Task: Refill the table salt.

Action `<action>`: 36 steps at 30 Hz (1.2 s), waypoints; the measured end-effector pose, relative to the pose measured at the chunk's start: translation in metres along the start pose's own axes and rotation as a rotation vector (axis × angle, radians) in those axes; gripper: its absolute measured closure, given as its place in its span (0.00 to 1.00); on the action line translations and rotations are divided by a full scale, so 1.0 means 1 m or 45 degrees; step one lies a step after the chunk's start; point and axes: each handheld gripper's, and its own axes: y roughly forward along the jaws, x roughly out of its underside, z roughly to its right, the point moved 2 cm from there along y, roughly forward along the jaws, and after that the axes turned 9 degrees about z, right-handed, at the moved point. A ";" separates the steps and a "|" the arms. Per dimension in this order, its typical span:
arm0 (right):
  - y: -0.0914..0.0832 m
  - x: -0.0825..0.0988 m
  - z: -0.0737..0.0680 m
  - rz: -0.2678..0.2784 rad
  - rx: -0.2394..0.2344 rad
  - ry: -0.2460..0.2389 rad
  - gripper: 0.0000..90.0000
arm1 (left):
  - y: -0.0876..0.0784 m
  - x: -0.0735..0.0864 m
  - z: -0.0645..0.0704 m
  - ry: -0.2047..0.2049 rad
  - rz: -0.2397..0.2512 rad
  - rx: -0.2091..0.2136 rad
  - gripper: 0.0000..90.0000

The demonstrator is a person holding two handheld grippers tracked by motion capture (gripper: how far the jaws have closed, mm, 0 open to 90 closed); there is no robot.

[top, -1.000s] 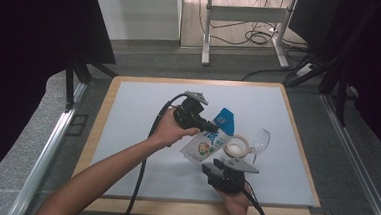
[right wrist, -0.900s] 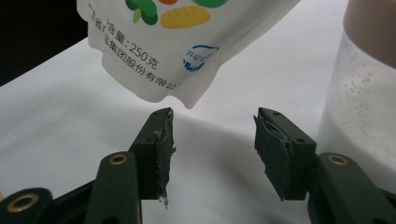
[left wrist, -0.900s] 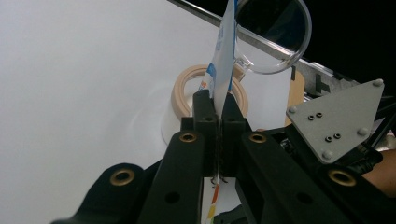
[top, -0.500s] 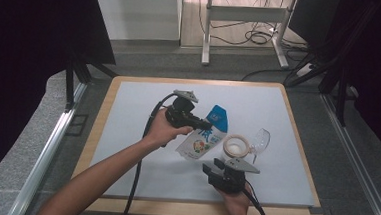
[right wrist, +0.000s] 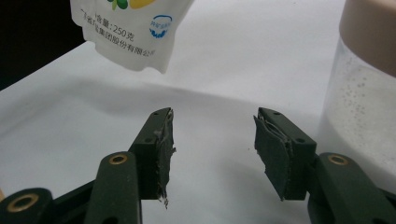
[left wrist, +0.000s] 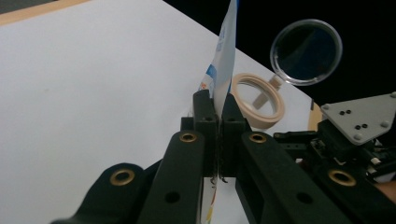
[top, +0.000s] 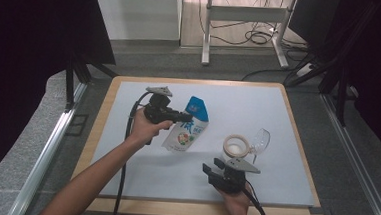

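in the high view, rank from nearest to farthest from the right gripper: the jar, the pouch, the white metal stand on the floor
1. Clear jar with tan rim, just beyond the right gripper.
2. White and blue pouch, up-left, clamped by the left gripper.
3. White metal stand, on the floor beyond the table.

The place looked like a lab or recording studio rather than a home. A wood-edged table [top: 298, 119] under a white sheet stood between black curtains [top: 32, 37] and aluminium rails [top: 51, 144], with loose cables [top: 255, 37] and a metal stand [top: 244, 15] on grey flooring behind.
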 end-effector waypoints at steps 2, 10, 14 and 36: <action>0.000 0.000 0.000 -0.002 0.001 -0.002 0.53 | -0.005 0.005 -0.007 -0.023 0.015 -0.019 1.00; 0.001 0.000 0.000 -0.008 -0.002 0.000 0.53 | -0.024 0.015 -0.031 -0.072 0.088 -0.090 1.00; 0.002 0.001 -0.001 -0.015 -0.006 -0.001 0.53 | -0.034 0.017 -0.044 -0.092 0.143 -0.147 1.00; 0.004 0.002 0.000 -0.016 -0.007 0.002 0.52 | -0.077 0.059 -0.068 -0.091 0.230 -0.295 0.99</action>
